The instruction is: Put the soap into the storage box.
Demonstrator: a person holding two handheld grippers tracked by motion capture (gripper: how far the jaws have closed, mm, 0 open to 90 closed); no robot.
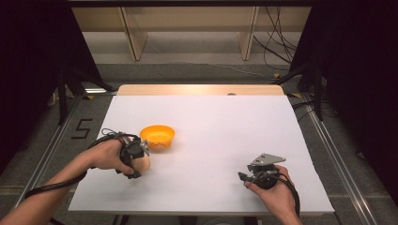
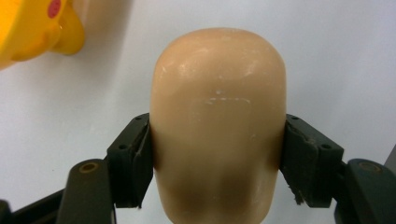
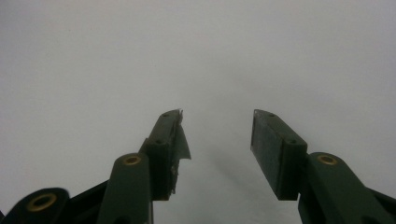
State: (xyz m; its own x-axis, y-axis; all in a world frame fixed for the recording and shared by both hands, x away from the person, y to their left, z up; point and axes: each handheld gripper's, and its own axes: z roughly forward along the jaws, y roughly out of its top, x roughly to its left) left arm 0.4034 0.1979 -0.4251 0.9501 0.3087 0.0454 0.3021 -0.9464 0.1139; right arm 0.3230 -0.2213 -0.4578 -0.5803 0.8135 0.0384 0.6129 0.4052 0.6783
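Note:
A smooth tan, rounded loaf-shaped object (image 2: 218, 126) sits between the two black jaws of my left gripper (image 2: 217, 154), which is shut on its sides. In the high view the same tan object (image 1: 143, 163) pokes out past the left gripper (image 1: 133, 159), just in front of an orange bowl (image 1: 157, 136) on the white table cover. A corner of that orange bowl (image 2: 35, 28) shows at the upper left of the left gripper view. My right gripper (image 1: 245, 177) rests low at the front right, and its jaws (image 3: 217, 135) stand open over bare white surface.
The white sheet (image 1: 225, 126) covers the table, with a wooden strip (image 1: 197, 89) at the far edge. Dark curtains, stand legs and cables (image 1: 277, 51) ring the table on the floor.

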